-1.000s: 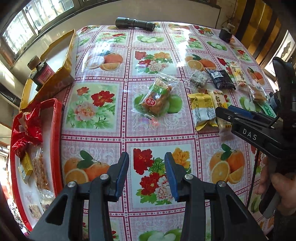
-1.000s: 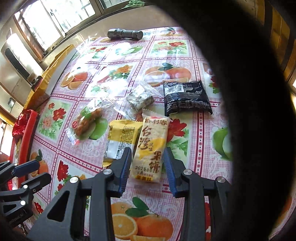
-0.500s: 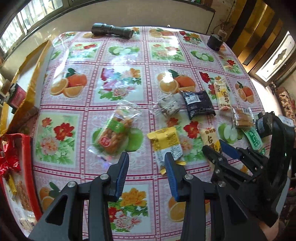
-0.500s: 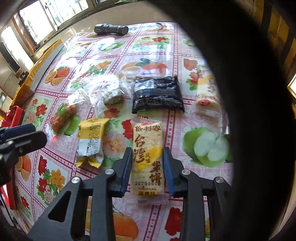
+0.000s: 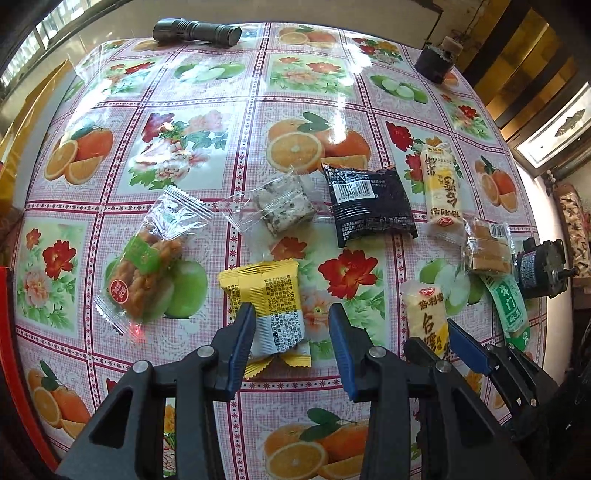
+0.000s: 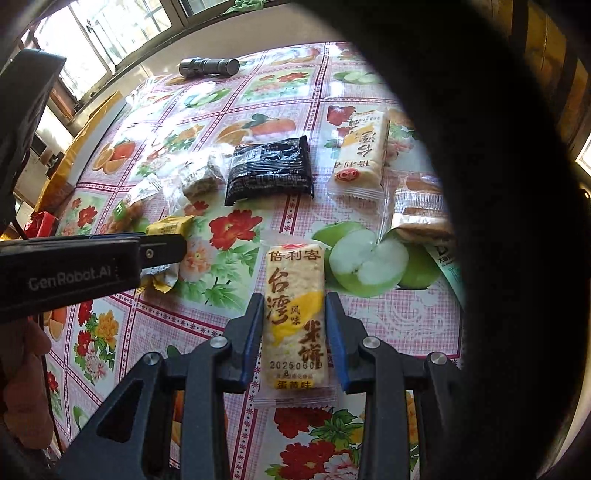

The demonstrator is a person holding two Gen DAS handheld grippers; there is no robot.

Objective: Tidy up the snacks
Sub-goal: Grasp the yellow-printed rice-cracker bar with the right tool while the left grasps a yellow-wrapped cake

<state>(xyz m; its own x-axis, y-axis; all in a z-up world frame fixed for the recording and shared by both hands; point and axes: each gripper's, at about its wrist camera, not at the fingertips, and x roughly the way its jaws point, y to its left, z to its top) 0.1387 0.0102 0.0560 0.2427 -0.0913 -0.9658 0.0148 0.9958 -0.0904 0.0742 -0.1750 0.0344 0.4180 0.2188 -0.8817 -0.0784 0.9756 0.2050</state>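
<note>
Several wrapped snacks lie on the fruit-print tablecloth (image 5: 207,92). My left gripper (image 5: 291,325) is open, its jaws either side of the near end of a yellow-and-white packet (image 5: 267,306), which also shows in the right wrist view (image 6: 166,230). My right gripper (image 6: 295,317) has its jaws against both sides of a yellow rice cracker bar (image 6: 295,306) that lies flat on the table; the bar also shows in the left wrist view (image 5: 426,314). Beyond lie a black packet (image 5: 369,206), a second rice cracker bar (image 5: 441,188), a clear nougat packet (image 5: 282,206) and a fried-twist packet (image 5: 151,258).
A black flashlight (image 5: 195,31) lies at the far edge. A dark jar (image 5: 437,61) stands at the far right corner. A biscuit packet (image 5: 487,251) and a green packet (image 5: 508,308) lie at the right edge. A red tray rim (image 5: 14,354) is at the left.
My left gripper has moved forward and right until its jaws straddle the yellow packet. My right gripper's jaws have narrowed onto the rice cracker bar.
</note>
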